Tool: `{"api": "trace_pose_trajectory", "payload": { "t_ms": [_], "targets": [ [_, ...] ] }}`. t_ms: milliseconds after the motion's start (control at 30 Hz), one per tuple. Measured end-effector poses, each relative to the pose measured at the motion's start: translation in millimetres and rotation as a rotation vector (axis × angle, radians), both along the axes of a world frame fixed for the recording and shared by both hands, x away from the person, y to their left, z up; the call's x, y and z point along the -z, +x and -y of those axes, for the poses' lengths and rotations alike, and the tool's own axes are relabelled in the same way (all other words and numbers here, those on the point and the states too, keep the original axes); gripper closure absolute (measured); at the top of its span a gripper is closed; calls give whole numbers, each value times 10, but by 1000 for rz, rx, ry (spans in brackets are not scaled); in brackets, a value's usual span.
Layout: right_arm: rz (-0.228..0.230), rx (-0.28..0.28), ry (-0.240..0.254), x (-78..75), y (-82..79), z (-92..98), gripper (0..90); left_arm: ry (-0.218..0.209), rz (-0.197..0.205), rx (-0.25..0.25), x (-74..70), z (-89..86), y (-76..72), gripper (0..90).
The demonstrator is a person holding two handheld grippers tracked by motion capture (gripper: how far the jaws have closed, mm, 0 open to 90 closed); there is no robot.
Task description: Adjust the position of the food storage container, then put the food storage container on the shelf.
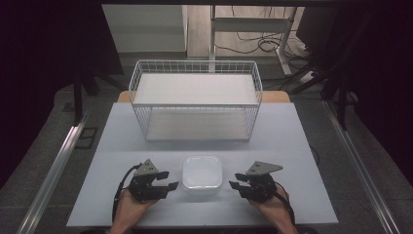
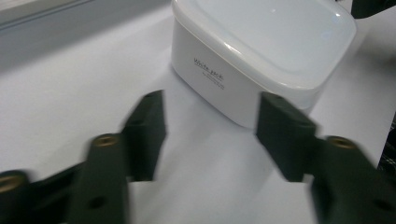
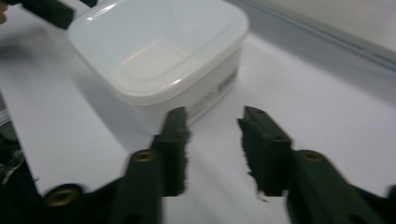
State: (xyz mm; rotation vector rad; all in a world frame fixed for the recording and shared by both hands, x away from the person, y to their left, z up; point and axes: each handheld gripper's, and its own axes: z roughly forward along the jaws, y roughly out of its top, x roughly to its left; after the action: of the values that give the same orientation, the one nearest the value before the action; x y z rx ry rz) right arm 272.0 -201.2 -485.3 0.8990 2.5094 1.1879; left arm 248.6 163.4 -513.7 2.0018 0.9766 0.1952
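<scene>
A white lidded plastic box (image 1: 202,174) sits on the pale table near its front edge, between my two grippers. My left gripper (image 1: 167,180) lies just left of the box, jaws open and empty, pointing at it. In the left gripper view the box (image 2: 261,51) stands a short way beyond the open gripper (image 2: 210,123), with small dark lettering on its side. My right gripper (image 1: 235,182) rests just right of the box, also open and empty. In the right gripper view the box (image 3: 161,51) is close ahead and to the left of the parted gripper (image 3: 212,128).
A white wire basket (image 1: 195,100) with two shelves stands at the back middle of the table (image 1: 122,136). Metal rails (image 1: 58,161) run along both sides on the floor. A desk frame and cables (image 1: 263,39) lie beyond the table.
</scene>
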Motion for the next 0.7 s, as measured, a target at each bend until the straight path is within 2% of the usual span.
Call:
{"api": "trace_pose_trajectory", "payload": {
  "t_ms": [100,133,167,200,233,300,400,500,567,700],
  "targets": [
    [27,11,6,18,7,57,378,-7,-2,23,30,-25,-12,265],
    [29,17,9,48,16,87,254,-3,-7,31,45,-30,-25,182],
    [29,17,9,48,16,87,254,-3,-7,31,45,-30,-25,152],
    [28,19,8,62,22,94,216,13,0,27,54,-30,-35,152],
    [24,21,6,81,25,108,178,23,10,19,62,-30,-41,101],
    [18,29,3,107,26,122,124,38,24,2,77,-36,-42,65],
    [3,42,5,131,28,130,77,35,39,3,104,-58,-30,40],
    [-10,42,-9,165,38,128,54,56,63,6,129,-58,-30,31],
    [-24,42,-5,183,47,132,47,48,65,11,135,-50,-29,26],
    [-7,54,12,163,49,150,44,36,65,9,147,-46,-18,20]
  ]
}}
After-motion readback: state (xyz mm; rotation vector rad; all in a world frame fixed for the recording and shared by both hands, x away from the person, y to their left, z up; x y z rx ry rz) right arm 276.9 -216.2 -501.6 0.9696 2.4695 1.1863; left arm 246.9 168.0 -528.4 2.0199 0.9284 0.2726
